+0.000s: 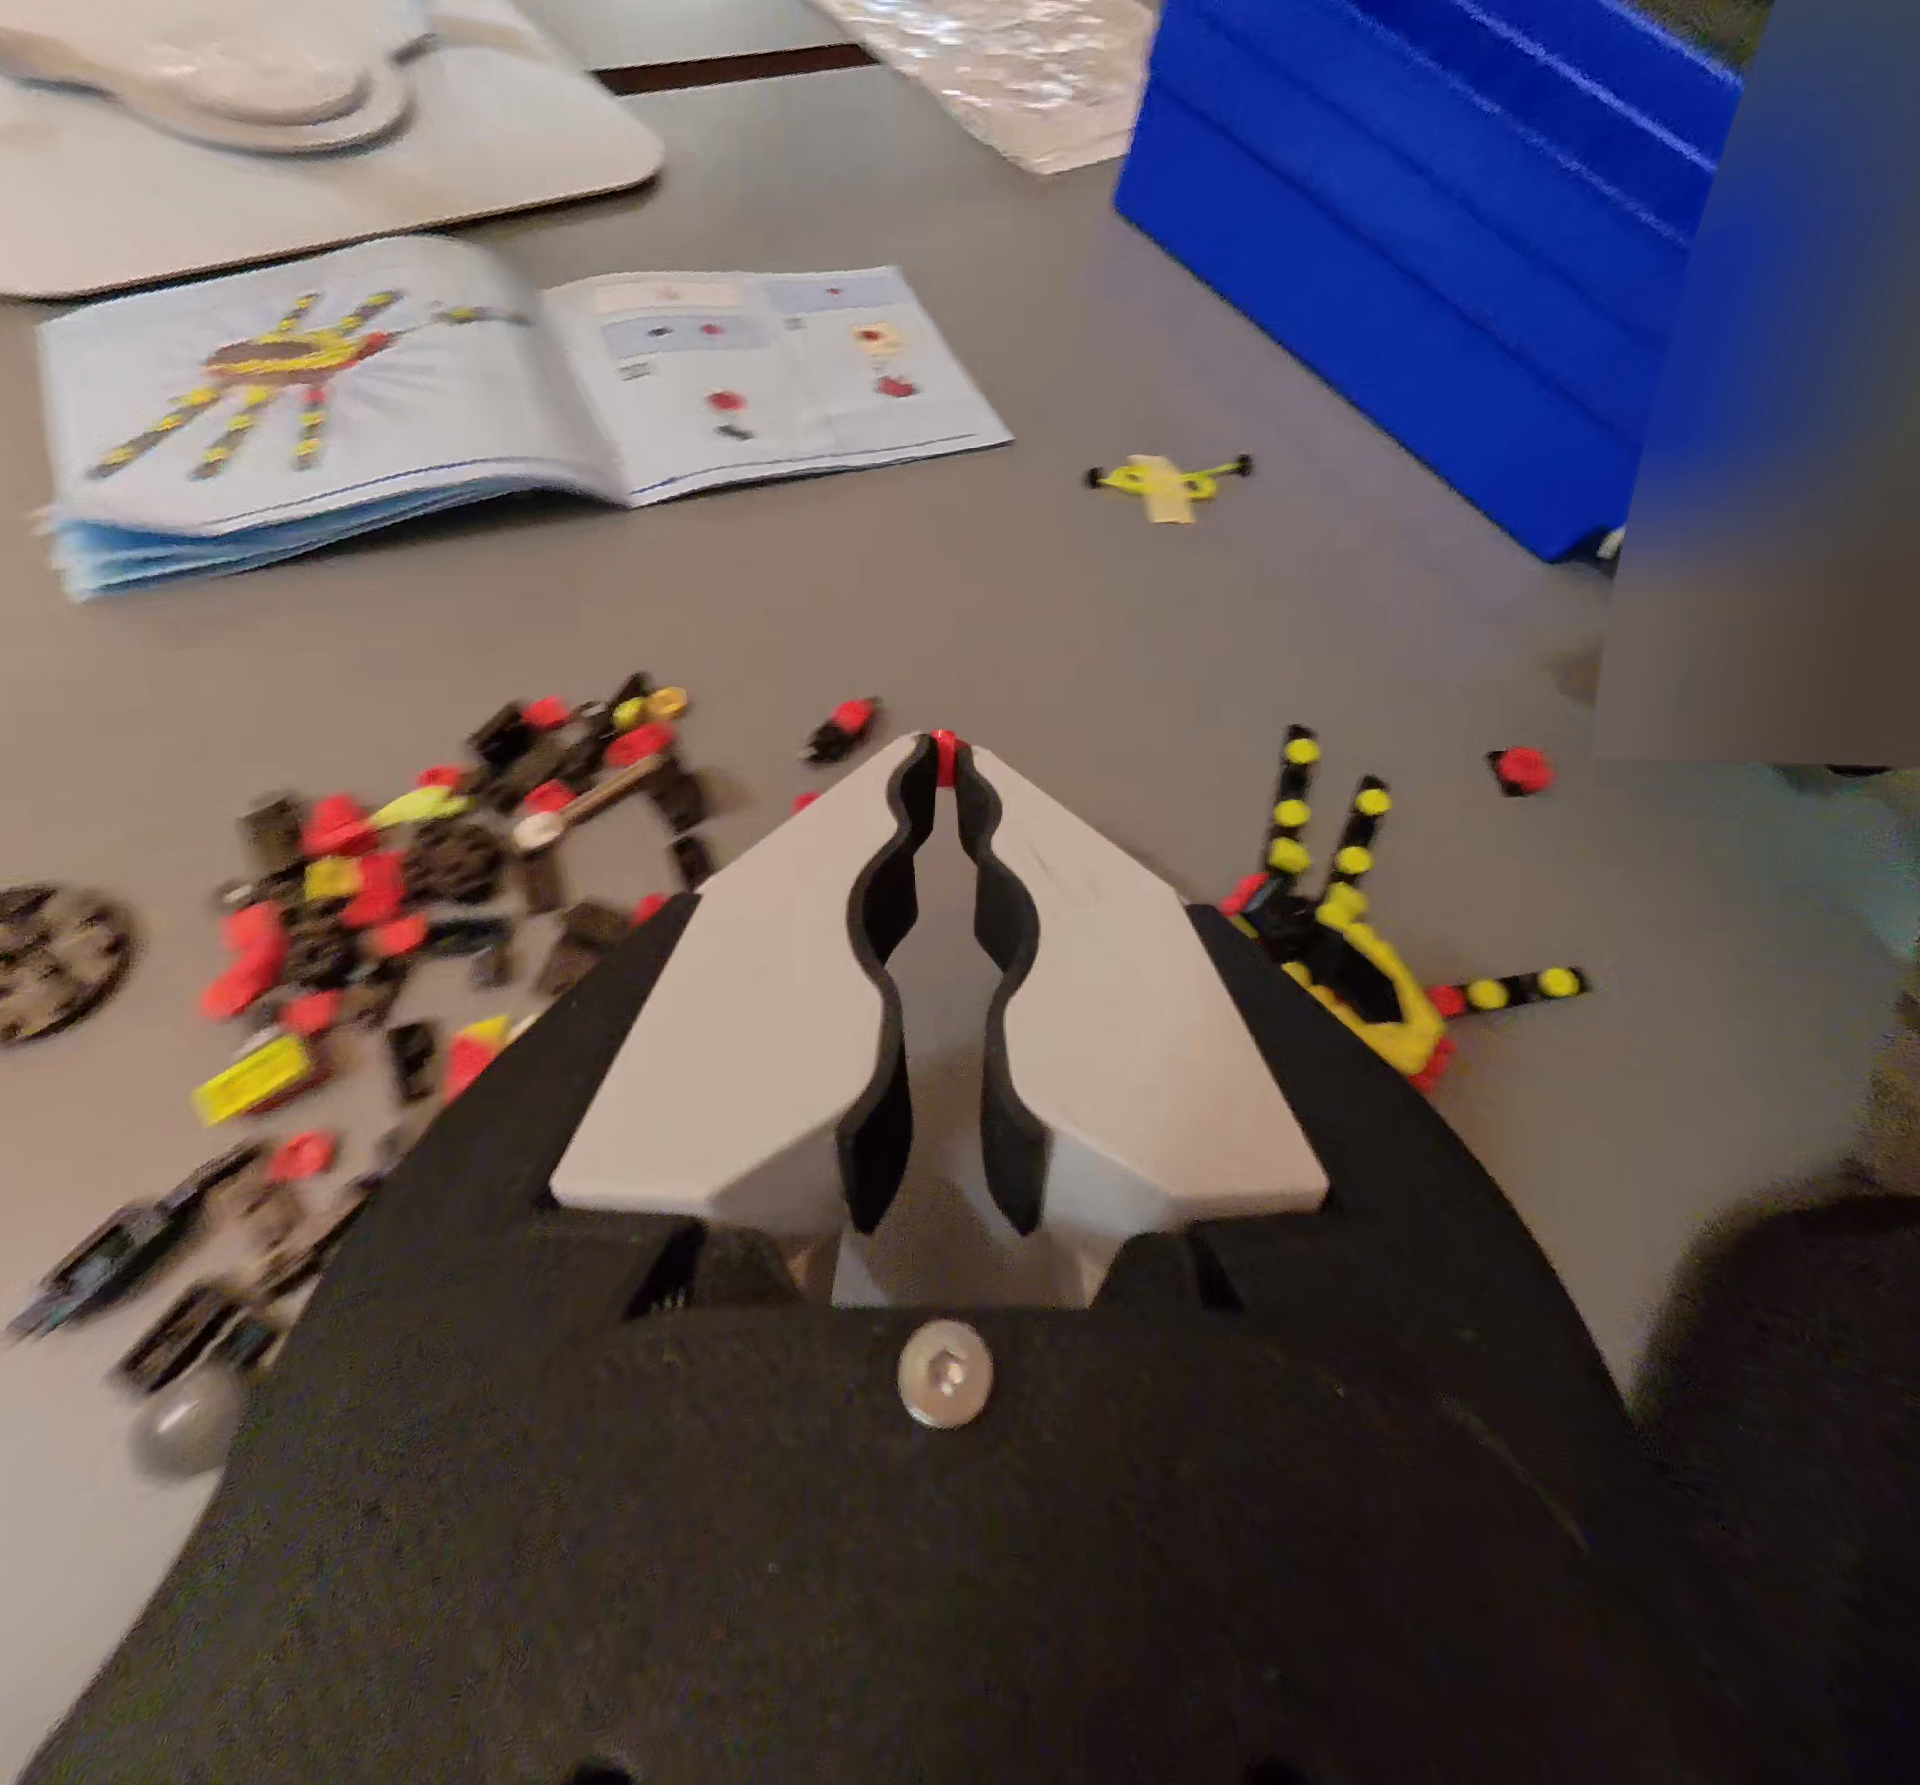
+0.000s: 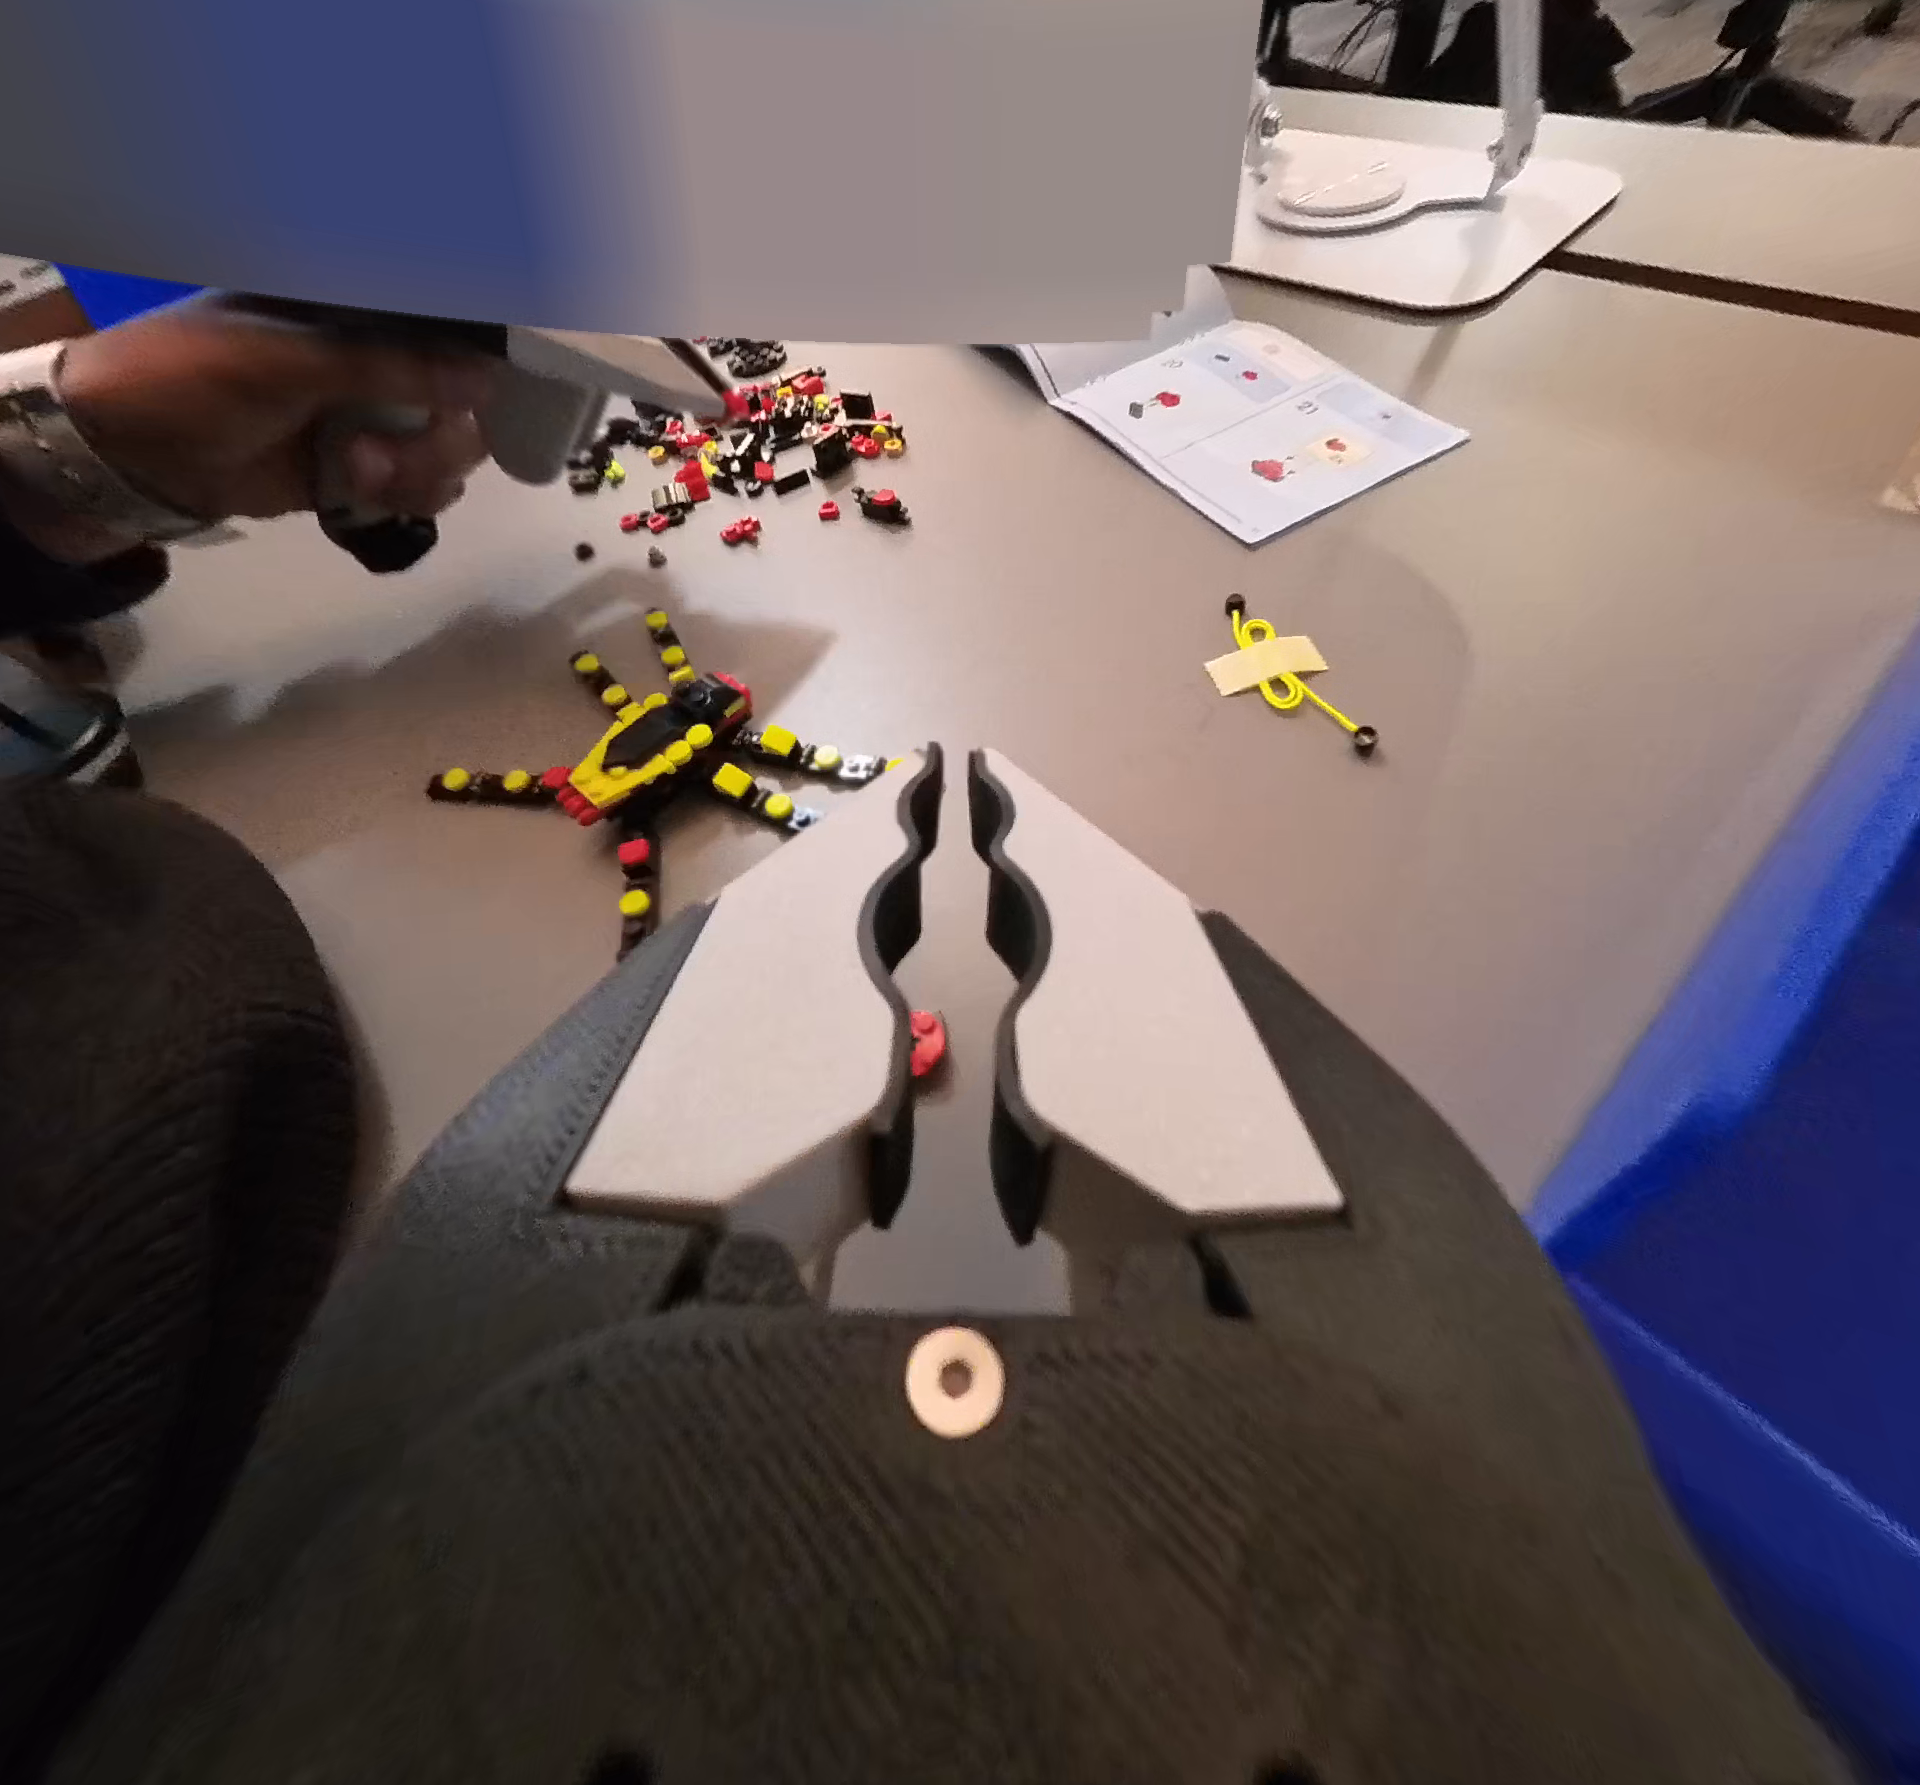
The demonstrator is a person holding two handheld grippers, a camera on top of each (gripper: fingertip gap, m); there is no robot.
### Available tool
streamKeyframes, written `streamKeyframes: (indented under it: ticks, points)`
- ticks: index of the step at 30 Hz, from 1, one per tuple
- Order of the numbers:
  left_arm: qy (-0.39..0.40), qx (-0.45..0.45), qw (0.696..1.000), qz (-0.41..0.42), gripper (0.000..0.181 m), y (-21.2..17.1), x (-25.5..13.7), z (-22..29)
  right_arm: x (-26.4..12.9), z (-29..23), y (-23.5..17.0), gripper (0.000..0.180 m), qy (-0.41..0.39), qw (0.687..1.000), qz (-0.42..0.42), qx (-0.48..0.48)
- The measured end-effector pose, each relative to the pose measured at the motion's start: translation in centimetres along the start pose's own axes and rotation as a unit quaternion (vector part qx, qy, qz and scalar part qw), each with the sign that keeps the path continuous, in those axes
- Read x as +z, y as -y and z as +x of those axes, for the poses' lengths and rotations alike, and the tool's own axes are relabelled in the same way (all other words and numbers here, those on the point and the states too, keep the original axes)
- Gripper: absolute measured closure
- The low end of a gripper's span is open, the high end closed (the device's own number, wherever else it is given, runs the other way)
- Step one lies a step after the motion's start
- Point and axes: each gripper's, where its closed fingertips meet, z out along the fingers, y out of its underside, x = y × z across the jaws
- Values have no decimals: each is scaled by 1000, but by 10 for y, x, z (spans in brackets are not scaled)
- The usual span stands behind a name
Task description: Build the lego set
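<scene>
We find the left gripper (image 1: 943,756) pinching a small red piece (image 1: 943,761) at its fingertips, above the loose pile of pieces (image 1: 416,904) on the tabletop (image 1: 935,592). The right gripper (image 2: 954,767) hangs narrowly parted, gripping nothing, beside the partly built spider model (image 2: 665,748) (legs splayed flat).

One open instruction booklet (image 1: 520,395), one blue bin (image 1: 1403,208) and one partly built spider model (image 2: 665,748) are sitting on the table. One taped yellow string piece (image 2: 1283,670) is lying apart. The heaped loose bricks (image 1: 416,904) are blurring beyond counting.
</scene>
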Motion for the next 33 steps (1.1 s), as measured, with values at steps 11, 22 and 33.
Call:
streamKeyframes:
  ticks: [11,22,33]
  points:
    - [-87,183,974,-101,181,2,92,131,-55,18,16,176,-55,995,74,43]
    - [-47,268,939,-211,175,-30,137,143,-78,13,17,175,-62,991,100,64]
    - [-109,214,951,-194,169,-27,130,164,-72,19,7,173,-58,991,84,91]
